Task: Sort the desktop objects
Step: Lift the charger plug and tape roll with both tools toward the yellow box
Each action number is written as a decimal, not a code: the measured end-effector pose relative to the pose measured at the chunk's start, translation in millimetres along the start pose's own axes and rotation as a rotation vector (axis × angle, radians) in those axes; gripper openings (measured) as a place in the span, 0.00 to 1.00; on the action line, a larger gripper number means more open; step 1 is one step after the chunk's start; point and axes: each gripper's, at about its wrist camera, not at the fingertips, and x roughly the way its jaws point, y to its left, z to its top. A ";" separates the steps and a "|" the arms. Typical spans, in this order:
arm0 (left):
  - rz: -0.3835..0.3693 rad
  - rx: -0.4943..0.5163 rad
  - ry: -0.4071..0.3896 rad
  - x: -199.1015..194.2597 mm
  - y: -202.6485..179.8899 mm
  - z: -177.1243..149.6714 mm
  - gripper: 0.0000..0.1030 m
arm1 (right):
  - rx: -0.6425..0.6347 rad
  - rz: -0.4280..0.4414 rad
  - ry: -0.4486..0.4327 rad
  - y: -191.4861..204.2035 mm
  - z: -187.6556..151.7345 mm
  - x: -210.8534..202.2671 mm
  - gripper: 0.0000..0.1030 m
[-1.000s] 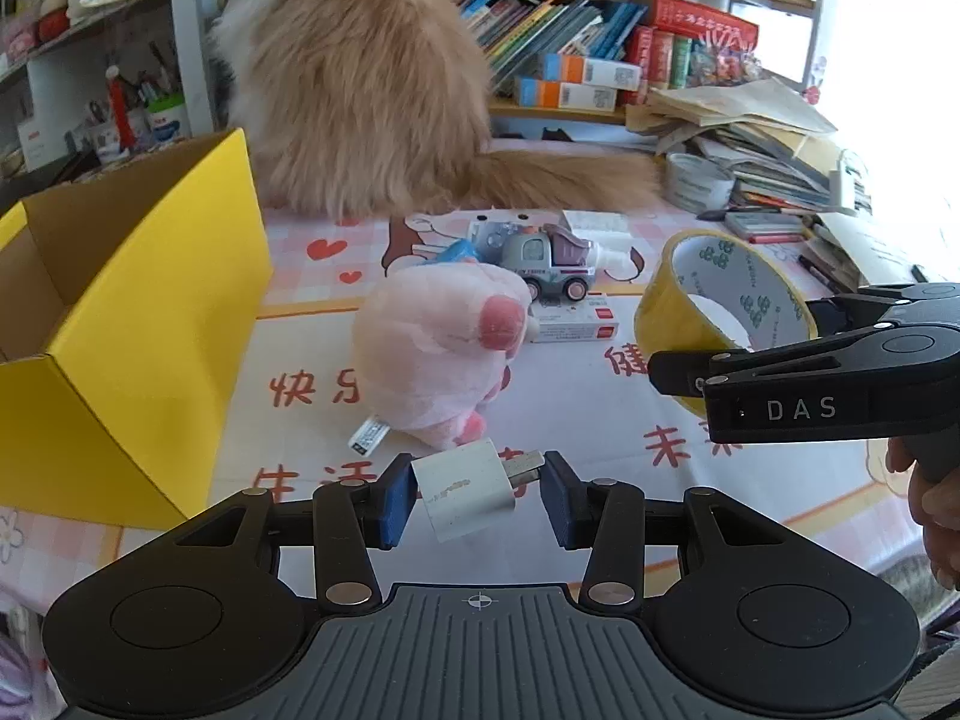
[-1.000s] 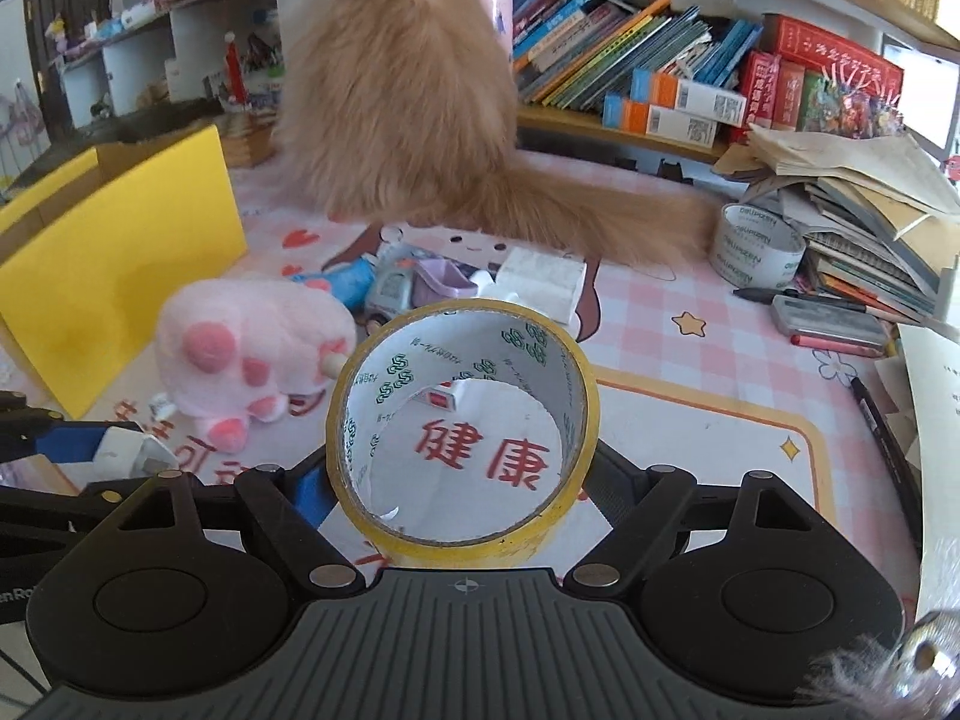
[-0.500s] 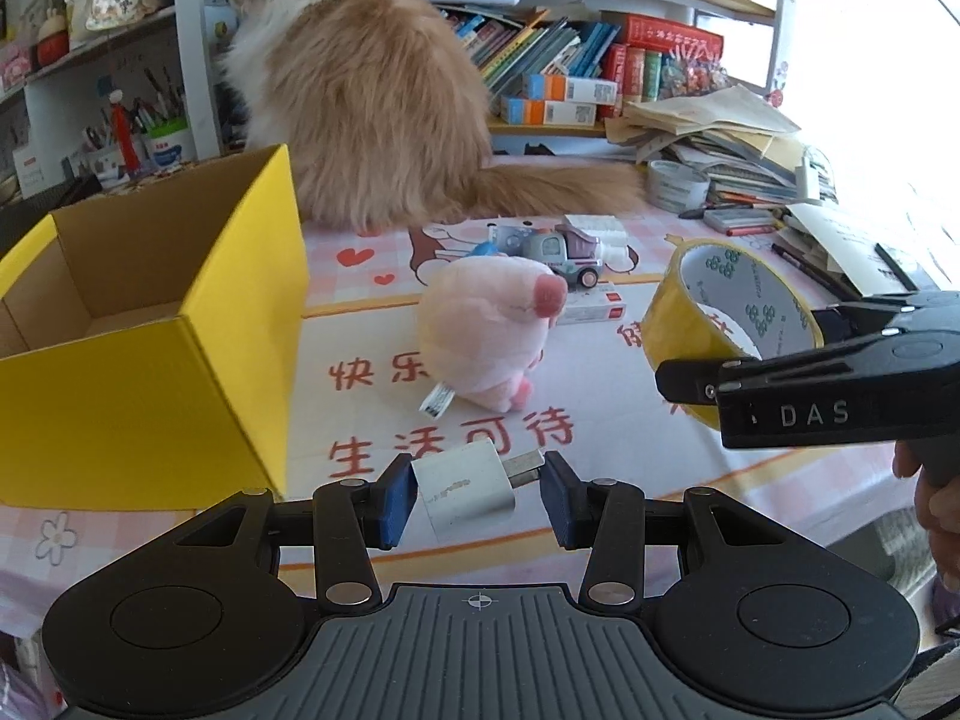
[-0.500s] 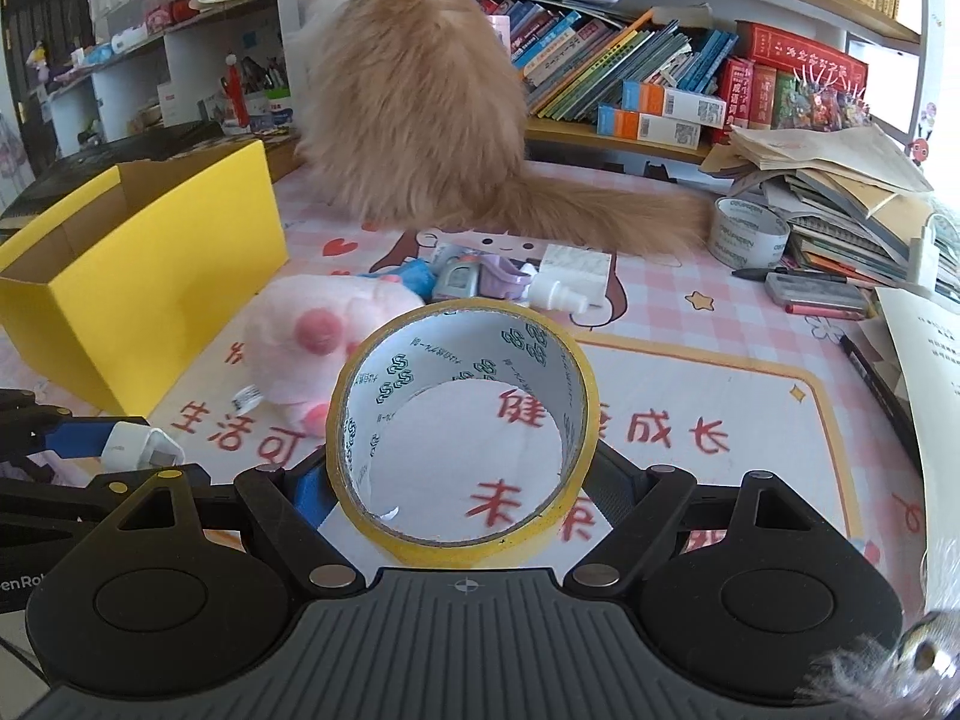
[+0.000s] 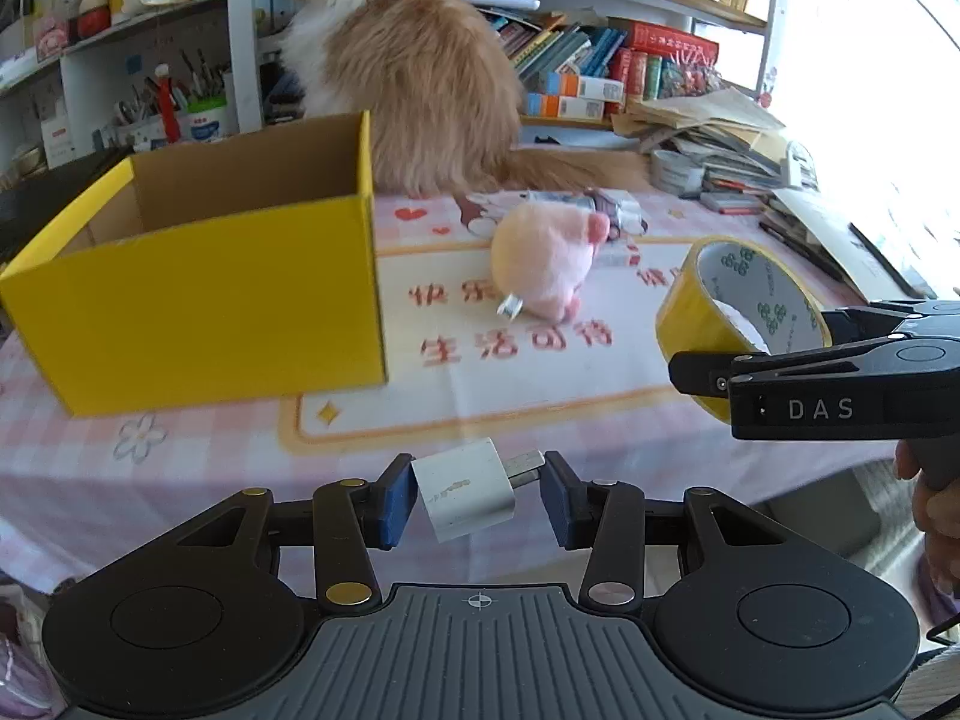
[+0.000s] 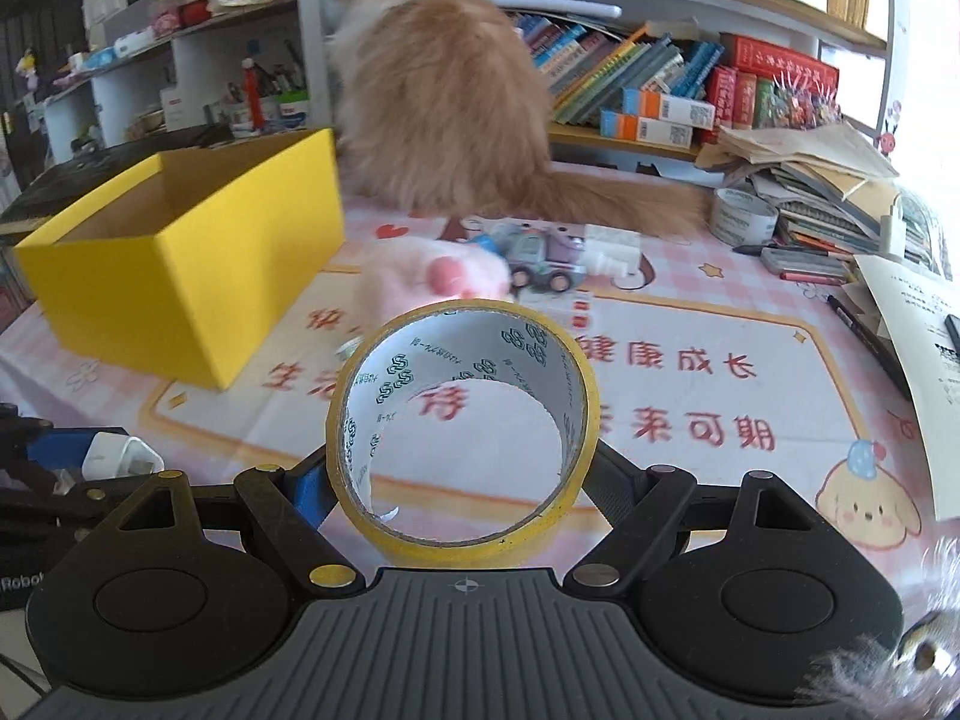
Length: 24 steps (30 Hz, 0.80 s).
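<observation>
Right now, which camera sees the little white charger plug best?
The left wrist view: the white charger plug sits front and centre between the left gripper's blue fingers, body and metal end both showing. The right wrist view catches only part of it at the far left edge.

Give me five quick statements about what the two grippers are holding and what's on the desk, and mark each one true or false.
1. The left gripper holds a white charger plug. True.
2. The right gripper is empty. False: it is shut on a roll of yellow tape.
3. The yellow box already has the pink plush toy inside. False: the pink plush toy lies on the tablecloth beside the box, and what shows of the box's inside is bare.
4. A fluffy orange cat sits on the desk behind the box. True.
5. The tape roll lies flat on the table. False: it is held up off the table, standing on edge between the jaws.
</observation>
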 end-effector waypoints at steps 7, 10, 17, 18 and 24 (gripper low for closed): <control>-0.019 0.033 -0.002 -26.3 15.0 -25.1 0.42 | -0.009 -0.005 -0.011 39.5 -26.5 -25.0 0.78; -0.013 0.022 0.002 -37.1 25.0 -35.5 0.42 | 0.004 -0.005 -0.012 53.1 -36.0 -32.4 0.78; 0.013 -0.008 0.008 -58.8 41.6 -55.7 0.42 | 0.012 0.022 0.009 80.6 -49.9 -41.5 0.78; 0.018 -0.014 0.011 -61.5 43.7 -58.5 0.42 | 0.012 0.028 0.015 84.2 -51.3 -42.0 0.78; 0.030 -0.047 0.027 -72.2 54.3 -72.2 0.42 | -0.002 0.063 0.044 101.5 -59.6 -44.1 0.78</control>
